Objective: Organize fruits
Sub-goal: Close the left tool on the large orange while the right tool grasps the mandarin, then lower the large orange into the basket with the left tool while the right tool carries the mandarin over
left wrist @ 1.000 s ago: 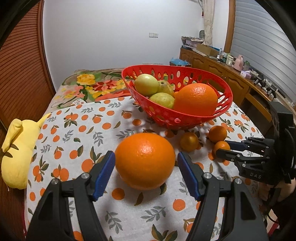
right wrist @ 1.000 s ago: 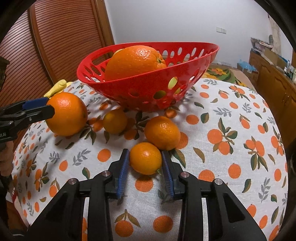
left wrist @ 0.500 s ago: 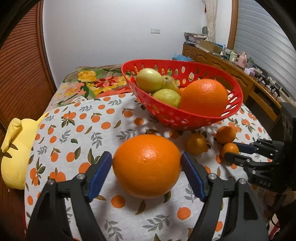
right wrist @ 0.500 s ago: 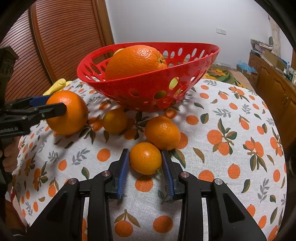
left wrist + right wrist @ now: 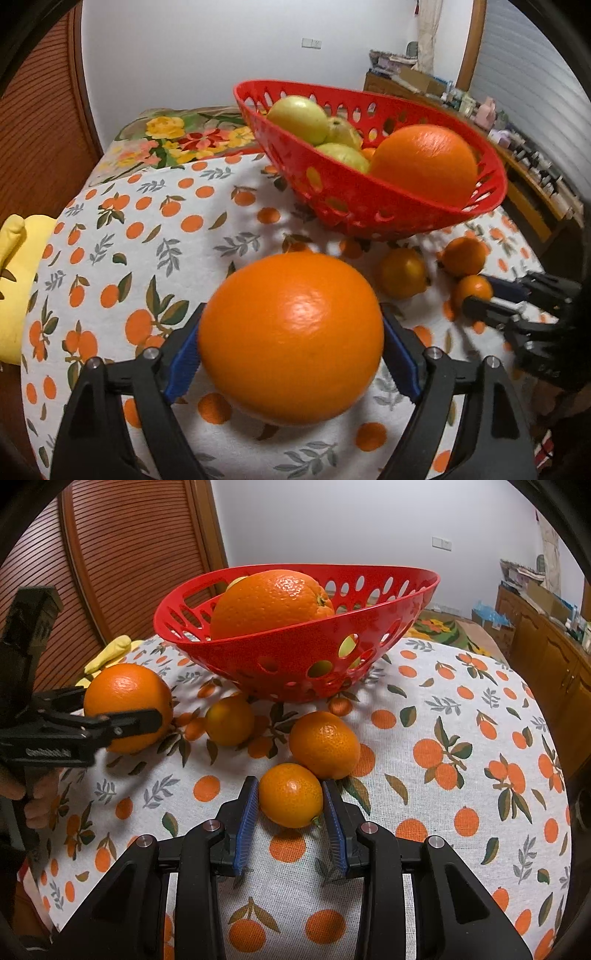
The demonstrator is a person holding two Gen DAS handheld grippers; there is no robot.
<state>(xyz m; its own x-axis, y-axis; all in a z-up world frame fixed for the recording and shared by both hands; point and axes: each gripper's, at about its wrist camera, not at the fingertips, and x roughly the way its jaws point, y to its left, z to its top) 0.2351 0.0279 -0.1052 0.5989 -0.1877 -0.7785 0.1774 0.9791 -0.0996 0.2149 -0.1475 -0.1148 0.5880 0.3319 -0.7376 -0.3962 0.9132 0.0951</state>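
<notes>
A big orange (image 5: 291, 332) lies on the orange-print tablecloth (image 5: 147, 229). My left gripper (image 5: 291, 317) straddles it with its jaws opening; the blue pads (image 5: 181, 354) flank its sides without clearly pressing. From the right wrist view this orange (image 5: 125, 698) sits at the left behind a black finger (image 5: 129, 718). My right gripper (image 5: 289, 784) is shut on a small orange (image 5: 290, 795) that rests on the cloth. A red basket (image 5: 295, 653) behind holds another big orange (image 5: 269, 602) and yellow-green fruits (image 5: 297, 118).
Two more small oranges (image 5: 229, 720) (image 5: 325, 744) lie between the basket and my right gripper. A yellow soft toy (image 5: 14, 277) lies at the table's left edge. A slatted wooden door (image 5: 129, 554) stands behind, and a cluttered sideboard (image 5: 517, 147) runs along the right.
My left gripper has come forward and down around the big orange while its jaws widened. The right gripper and its small orange have stayed still.
</notes>
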